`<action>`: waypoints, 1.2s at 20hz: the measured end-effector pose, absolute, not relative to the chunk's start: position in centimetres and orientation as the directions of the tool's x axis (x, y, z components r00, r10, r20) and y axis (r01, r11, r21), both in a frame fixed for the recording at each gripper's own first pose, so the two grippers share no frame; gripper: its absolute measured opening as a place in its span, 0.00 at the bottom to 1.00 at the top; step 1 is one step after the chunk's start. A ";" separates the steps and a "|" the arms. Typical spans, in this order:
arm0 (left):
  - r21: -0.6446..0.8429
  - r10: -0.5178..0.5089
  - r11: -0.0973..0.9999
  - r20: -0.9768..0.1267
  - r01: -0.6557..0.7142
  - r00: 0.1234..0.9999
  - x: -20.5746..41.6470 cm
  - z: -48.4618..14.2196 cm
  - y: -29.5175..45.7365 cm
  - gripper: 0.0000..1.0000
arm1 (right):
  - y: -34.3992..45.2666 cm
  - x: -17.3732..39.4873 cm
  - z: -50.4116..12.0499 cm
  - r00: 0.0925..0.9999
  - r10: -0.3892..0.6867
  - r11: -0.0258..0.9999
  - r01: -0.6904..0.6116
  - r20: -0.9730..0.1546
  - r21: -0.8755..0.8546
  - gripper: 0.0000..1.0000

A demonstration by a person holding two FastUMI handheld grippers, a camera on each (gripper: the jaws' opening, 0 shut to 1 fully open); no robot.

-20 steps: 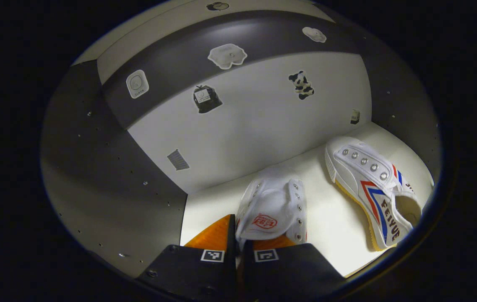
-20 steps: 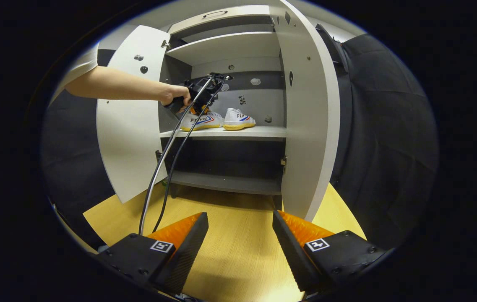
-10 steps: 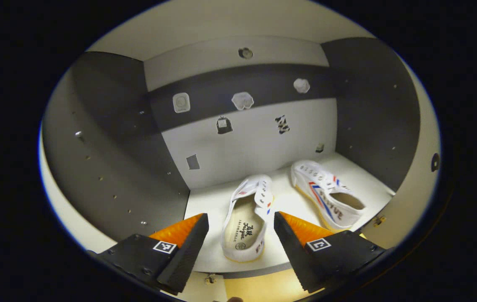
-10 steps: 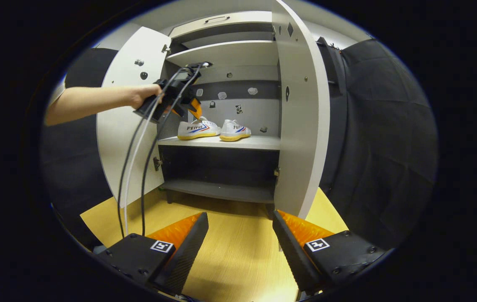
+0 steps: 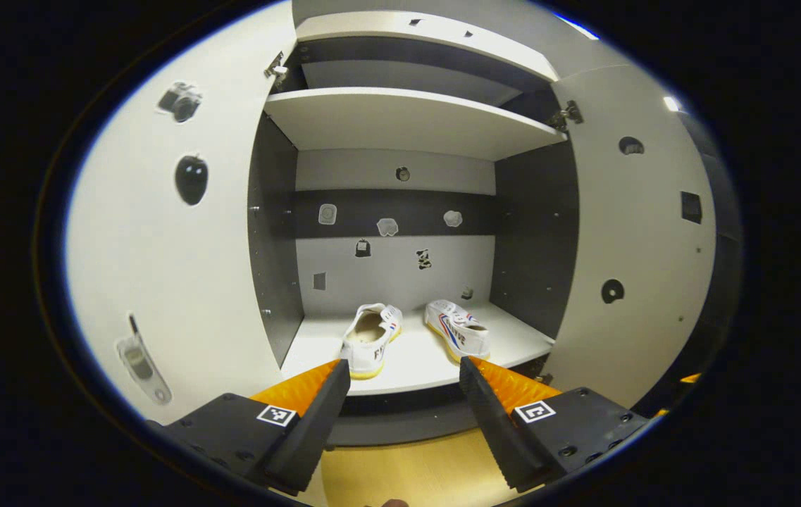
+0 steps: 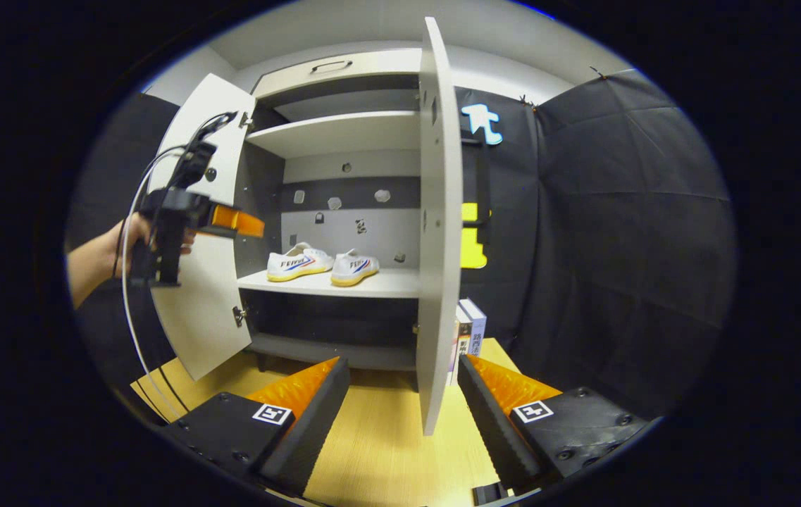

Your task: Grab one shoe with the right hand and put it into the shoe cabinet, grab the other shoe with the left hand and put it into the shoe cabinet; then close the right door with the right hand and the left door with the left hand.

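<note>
Two white canvas shoes stand side by side on the middle shelf [image 5: 414, 359] of the shoe cabinet: the left shoe [image 5: 370, 339] and the right shoe [image 5: 458, 336]. The right gripper view shows the same pair, left shoe [image 6: 298, 262] and right shoe [image 6: 354, 268]. Both doors stand open: the left door [image 5: 160, 246] [image 6: 199, 310] and the right door [image 5: 636, 232] [image 6: 439, 232]. My left gripper [image 5: 404, 405] is open and empty in front of the cabinet; it is also seen held by a hand [image 6: 220, 218] near the left door. My right gripper [image 6: 404, 401] is open, low over the floor, with the right door's edge between its fingers' line of sight.
The cabinet has an upper shelf [image 5: 407, 120] and a lower shelf [image 6: 330, 348], with stickers on the back wall. Books [image 6: 469, 331] stand behind the right door. Wood-look floor [image 6: 386, 436] lies in front. Cables [image 6: 136, 310] hang from the left gripper.
My left gripper opened, let go of the left shoe on the shelf and pulled back out of the cabinet. My right gripper shifted so the right door's edge is now straight ahead.
</note>
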State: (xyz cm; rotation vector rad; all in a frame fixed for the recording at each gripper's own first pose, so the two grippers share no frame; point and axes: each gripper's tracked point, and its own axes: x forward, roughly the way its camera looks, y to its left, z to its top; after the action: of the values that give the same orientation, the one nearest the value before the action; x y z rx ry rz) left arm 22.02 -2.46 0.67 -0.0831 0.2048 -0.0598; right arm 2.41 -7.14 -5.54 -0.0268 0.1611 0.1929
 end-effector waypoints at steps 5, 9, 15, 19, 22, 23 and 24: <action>-0.125 -0.092 0.990 -0.215 0.066 0.972 15.9 -2.7 -4.1 0.96 | -14.1 3.0 -1.0 0.993 0.049 0.998 -0.052 -0.110 -0.025 0.98; -0.148 -0.098 0.987 -0.197 0.070 0.975 12.8 -3.7 -4.5 0.97 | -17.9 5.3 2.6 0.997 -0.017 0.999 0.019 -0.072 0.029 0.98; -0.180 -0.166 0.975 -0.196 0.131 0.966 9.6 -4.7 -5.5 0.97 | -19.6 12.0 5.4 0.999 -0.018 0.999 0.019 -0.038 0.035 0.98; -0.167 -0.117 0.982 -0.201 0.084 0.973 8.0 -4.8 -3.8 0.96 | -19.5 15.7 6.3 0.999 0.007 0.999 -0.006 -0.041 0.034 1.00; -0.191 -0.077 0.981 -0.201 0.038 0.976 7.1 -4.8 -2.5 0.97 | -18.4 18.1 6.5 0.998 0.040 0.999 -0.039 -0.052 0.034 0.98; -0.200 -0.063 0.980 -0.202 0.022 0.977 6.8 -4.9 -2.0 0.97 | -18.1 18.7 6.6 0.997 0.051 0.998 -0.049 -0.053 0.029 0.98; -0.208 -0.048 0.978 -0.205 0.004 0.978 6.5 -5.0 -1.5 0.97 | -17.8 19.1 6.7 0.997 0.062 0.998 -0.060 -0.051 0.025 0.98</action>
State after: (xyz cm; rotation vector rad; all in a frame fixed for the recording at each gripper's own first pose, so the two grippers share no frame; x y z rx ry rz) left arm 6.53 -1.45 -4.99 -0.2083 0.2106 -0.0266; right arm 19.07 -17.82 6.70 0.0233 0.0522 0.0610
